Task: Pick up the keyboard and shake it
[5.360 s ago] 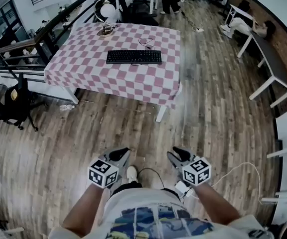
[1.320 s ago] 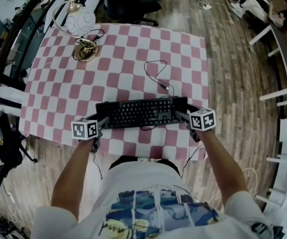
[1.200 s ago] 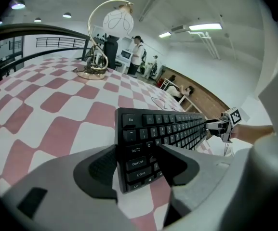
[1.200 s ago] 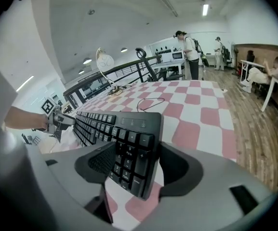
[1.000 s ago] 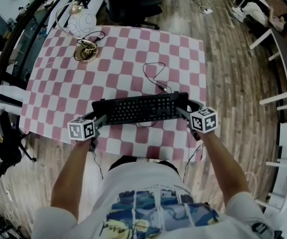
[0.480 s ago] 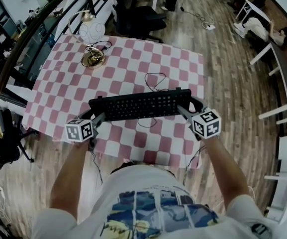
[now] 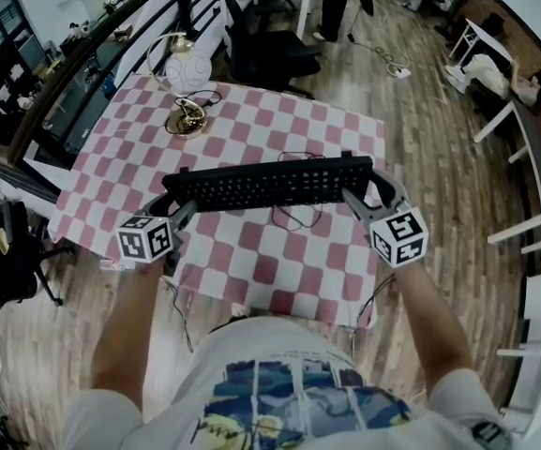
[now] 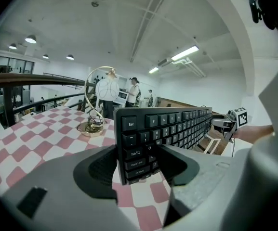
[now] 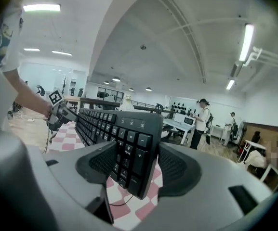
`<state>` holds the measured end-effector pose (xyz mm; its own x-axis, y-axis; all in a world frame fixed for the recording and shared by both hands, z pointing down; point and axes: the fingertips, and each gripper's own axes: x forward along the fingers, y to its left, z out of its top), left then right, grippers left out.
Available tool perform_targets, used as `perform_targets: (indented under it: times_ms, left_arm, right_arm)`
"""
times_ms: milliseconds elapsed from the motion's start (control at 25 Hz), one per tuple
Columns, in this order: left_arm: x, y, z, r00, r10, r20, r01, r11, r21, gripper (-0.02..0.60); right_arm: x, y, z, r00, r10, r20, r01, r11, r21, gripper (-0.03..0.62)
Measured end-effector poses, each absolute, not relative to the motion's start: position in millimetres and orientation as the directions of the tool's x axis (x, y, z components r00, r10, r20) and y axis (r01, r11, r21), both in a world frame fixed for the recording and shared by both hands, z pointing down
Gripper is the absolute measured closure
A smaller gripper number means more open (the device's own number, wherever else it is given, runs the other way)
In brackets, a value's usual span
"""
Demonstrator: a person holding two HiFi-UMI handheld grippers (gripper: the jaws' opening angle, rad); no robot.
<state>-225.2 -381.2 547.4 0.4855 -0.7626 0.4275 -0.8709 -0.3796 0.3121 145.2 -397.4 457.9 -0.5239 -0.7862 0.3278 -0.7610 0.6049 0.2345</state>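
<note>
A black keyboard [image 7: 268, 182] hangs in the air above the pink-checked table [image 7: 115, 162], held level by its two ends. My left gripper [image 7: 178, 210] is shut on the keyboard's left end [image 8: 139, 146], its pads pressing the Esc side. My right gripper [image 7: 364, 195] is shut on the right end [image 9: 131, 160], at the number pad. The keyboard's thin cable [image 7: 295, 216] dangles from it down to the tablecloth. In each gripper view the other gripper's marker cube shows at the far end of the keyboard.
A gold desk lamp with a white globe [image 7: 187, 73] stands at the table's far left. A black office chair [image 7: 268, 40] is beyond the table, another chair [image 7: 12, 251] at the left. White desks [image 7: 523, 148] line the right wall. People stand in the background.
The keyboard has been lifted off the table and raised higher over the last second, both grippers rising with it. The cable now hangs below it.
</note>
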Motion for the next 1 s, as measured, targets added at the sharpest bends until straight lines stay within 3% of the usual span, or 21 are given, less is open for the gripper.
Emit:
perform_targets:
  times_ms: [400, 1000]
  left_arm:
    - [-240, -395, 493, 0.460, -0.837, 0.296, -0.880, -0.386, 0.275, 0.322]
    - [-256, -400, 403, 0.427, -0.894, 0.138, -0.901, -0.409, 0.143, 0.322]
  right_arm:
    - [125, -392, 383, -0.512, -0.835, 0.199, -0.725, 0.545, 0.421, 0.333]
    - [118, -382, 315, -0.509, -0.860, 0.028, -0.719, 0.443, 0.536, 0.349]
